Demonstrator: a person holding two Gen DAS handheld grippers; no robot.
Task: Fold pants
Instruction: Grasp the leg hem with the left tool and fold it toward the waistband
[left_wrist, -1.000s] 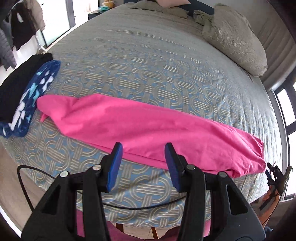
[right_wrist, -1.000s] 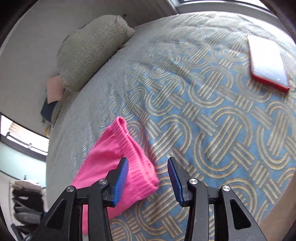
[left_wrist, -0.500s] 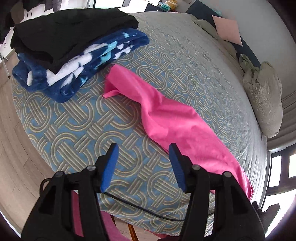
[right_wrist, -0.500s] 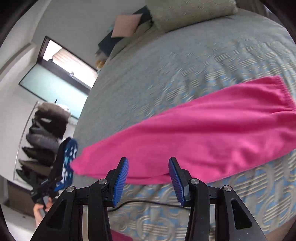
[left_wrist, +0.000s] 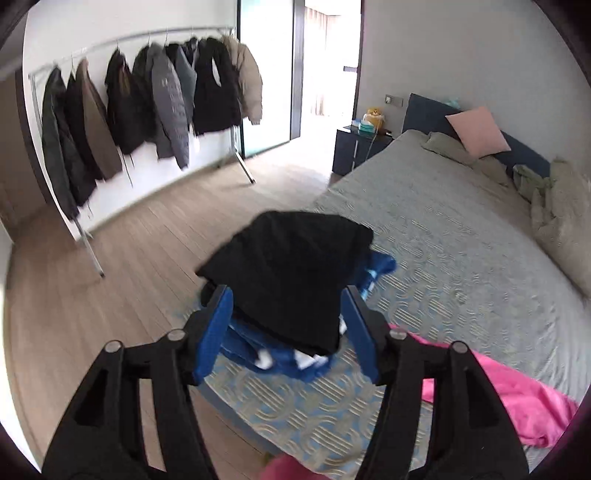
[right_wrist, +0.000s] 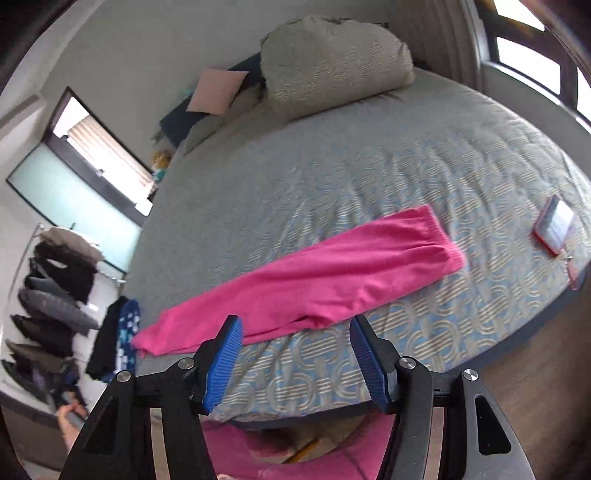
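**Both grippers lifted clear, pants lying long on the bed**

My left gripper (left_wrist: 286, 332) and right gripper (right_wrist: 295, 363) hold nothing; both sets of fingers are spreading wider. The pink pants (right_wrist: 314, 280) lie folded lengthwise across the middle of the right-wrist frame, on the patterned bed (right_wrist: 406, 155), with the cuffs near the stack of folded clothes (left_wrist: 291, 280) at lower left. Next, I judge, I should pinch both corners at one end and carry that end squarely over the other, edges aligned. I can read no labels or writing anywhere.
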